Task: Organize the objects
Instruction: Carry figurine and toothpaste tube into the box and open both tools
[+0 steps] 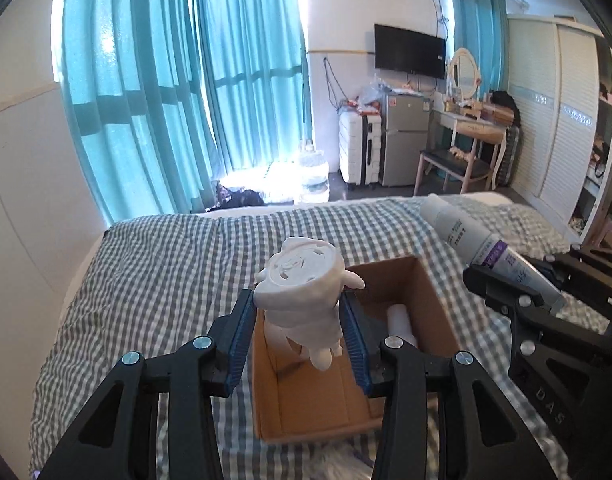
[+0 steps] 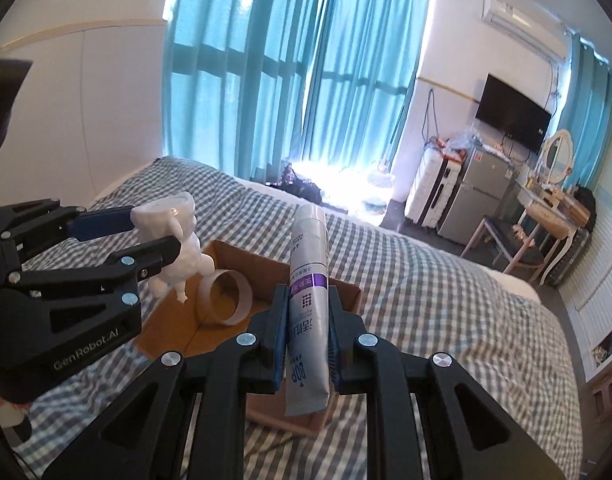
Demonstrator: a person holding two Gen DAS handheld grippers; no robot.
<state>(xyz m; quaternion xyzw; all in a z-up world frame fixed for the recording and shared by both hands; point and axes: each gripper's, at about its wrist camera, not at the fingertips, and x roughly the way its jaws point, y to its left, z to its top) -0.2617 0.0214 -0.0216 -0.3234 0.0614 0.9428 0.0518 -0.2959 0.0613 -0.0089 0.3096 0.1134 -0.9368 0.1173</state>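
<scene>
- Your left gripper (image 1: 300, 332) sits at lower centre of the left wrist view, jaws closed onto the white figurine (image 1: 302, 292), blue pads pressing its two sides; figurine hangs above the open cardboard box (image 1: 426, 280).
- Same view, right edge: your right gripper (image 1: 518, 292) comes in from the side, clamped on the grey tube (image 1: 466, 236), which angles up toward upper right centre.
- Right wrist view: right gripper (image 2: 306, 336) at lower centre, jaws narrowed on the tube (image 2: 308, 280), purple band and printed text facing the lens; tube's crimped end hangs below the pads, cap end points away.
- Only the right view shows the cardboard ring (image 2: 226, 298) clearly, standing on edge inside the box (image 2: 346, 292); in the left view just a pale roll end shows, half hidden behind the right finger.
- Right view also shows the left gripper (image 2: 154, 240) from the side at mid left, figurine (image 2: 174, 244) pinched at its head, legs dangling over the box floor, not touching.
- Box rests on the checked bedspread (image 1: 166, 264), mid-frame in both views.
- Background, upper right in both: TV (image 1: 410, 52), small fridge (image 1: 404, 136), white suitcase (image 1: 360, 148).
</scene>
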